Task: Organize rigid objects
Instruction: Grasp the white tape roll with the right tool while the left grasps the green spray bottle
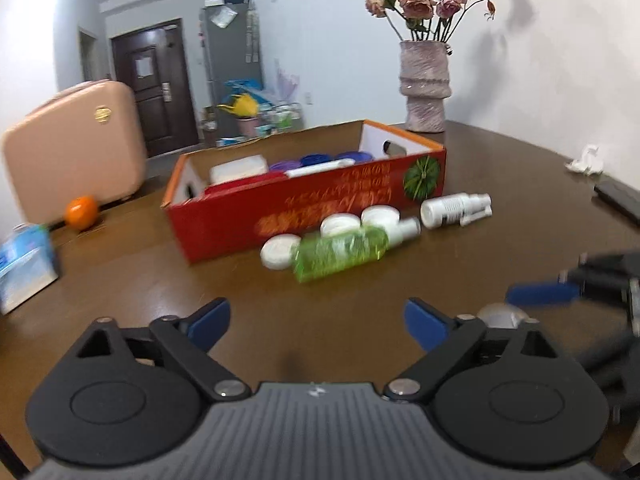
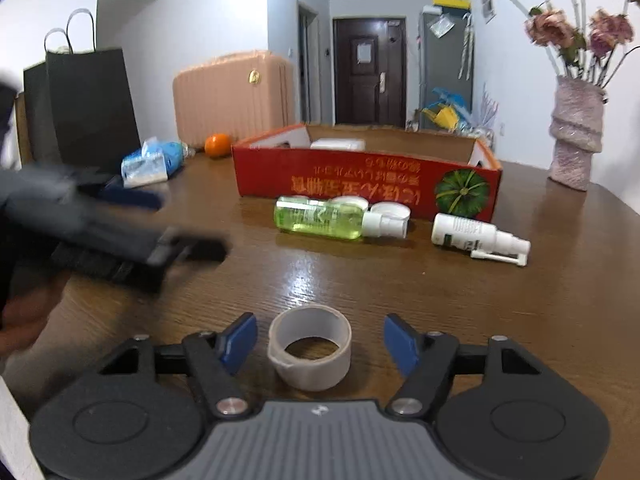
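A red cardboard box (image 1: 304, 216) (image 2: 360, 178) stands on the brown table and holds several items. In front of it lie a green spray bottle (image 1: 344, 252) (image 2: 320, 218), a white spray bottle (image 1: 454, 209) (image 2: 476, 235) and three white round lids (image 1: 280, 251). My left gripper (image 1: 318, 320) is open and empty above bare table. My right gripper (image 2: 320, 342) is open, with a roll of clear tape (image 2: 310, 346) on the table between its fingers, untouched. The right gripper also shows blurred in the left wrist view (image 1: 544, 294), and the left gripper blurred in the right wrist view (image 2: 152, 220).
A pink vase of dried roses (image 1: 425, 86) (image 2: 576, 136) stands behind the box to the right. An orange (image 1: 81, 212) (image 2: 218, 145), a blue tissue pack (image 1: 24, 268) (image 2: 150, 162) and a pink suitcase (image 1: 76, 148) are at the left. A dark object (image 1: 620, 200) lies at the right edge.
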### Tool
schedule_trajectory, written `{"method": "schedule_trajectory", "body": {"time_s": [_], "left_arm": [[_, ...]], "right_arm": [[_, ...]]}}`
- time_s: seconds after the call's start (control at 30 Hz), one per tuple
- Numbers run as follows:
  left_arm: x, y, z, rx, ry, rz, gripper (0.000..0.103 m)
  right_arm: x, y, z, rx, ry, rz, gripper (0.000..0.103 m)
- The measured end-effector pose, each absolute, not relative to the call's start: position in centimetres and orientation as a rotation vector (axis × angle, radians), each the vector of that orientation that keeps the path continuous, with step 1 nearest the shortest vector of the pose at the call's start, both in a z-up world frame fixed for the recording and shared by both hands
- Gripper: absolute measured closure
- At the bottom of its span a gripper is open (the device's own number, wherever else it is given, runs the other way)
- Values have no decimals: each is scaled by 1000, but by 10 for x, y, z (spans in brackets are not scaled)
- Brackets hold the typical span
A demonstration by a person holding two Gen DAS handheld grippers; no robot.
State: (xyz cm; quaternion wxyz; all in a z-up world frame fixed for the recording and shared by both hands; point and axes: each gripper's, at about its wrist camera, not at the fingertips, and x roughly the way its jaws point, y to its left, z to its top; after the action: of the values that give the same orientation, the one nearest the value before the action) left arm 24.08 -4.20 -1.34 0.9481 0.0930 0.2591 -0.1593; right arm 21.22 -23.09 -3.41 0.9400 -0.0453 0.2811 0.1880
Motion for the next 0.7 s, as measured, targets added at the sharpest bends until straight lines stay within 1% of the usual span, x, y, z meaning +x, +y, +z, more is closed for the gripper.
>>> {"method": "schedule_trajectory", "body": {"time_s": [0.03,0.07,0.1,0.13,0.23,0.27,0.3,0.33,0.37,0.4,0.47,0.5,0.57,0.7], "left_arm": [[256,-45,-14,189,527,-354,18],[268,-48,-14,191,529,-373,20],[279,-51,-15,195,534,-391,23],[291,-55,-16,203,540,-418,25],[325,-66,-19,218,544,-493,25],[336,-67,-21,214,541,-519,26],[344,-69,-22,208,549,-525,33],[352,-71,-23,204,572,-530,42],[357,-72,-24,200,601,-539,44],[360,-72,-24,192,622,-556,49],[356,-70,-24,188,632,-590,51],[353,-70,-25,190,636,-597,55],[344,-71,-26,186,670,-609,57],[321,-78,-33,188,701,-683,55]], "right_arm": [[217,-231,-35,-102,584,392,54],[222,-231,-36,-111,593,392,60],[227,-233,-36,-119,596,381,60],[232,-236,-35,-121,597,363,60],[249,-254,-34,-98,607,298,60],[254,-260,-34,-78,623,283,60],[259,-267,-33,-49,629,279,60],[261,-272,-33,-46,632,273,60],[263,-275,-33,-61,640,262,60],[264,-276,-32,-73,639,254,60],[264,-281,-30,-65,631,260,60],[265,-284,-29,-56,631,267,60],[267,-286,-28,-52,632,265,60],[273,-286,-30,-54,635,266,60]]}}
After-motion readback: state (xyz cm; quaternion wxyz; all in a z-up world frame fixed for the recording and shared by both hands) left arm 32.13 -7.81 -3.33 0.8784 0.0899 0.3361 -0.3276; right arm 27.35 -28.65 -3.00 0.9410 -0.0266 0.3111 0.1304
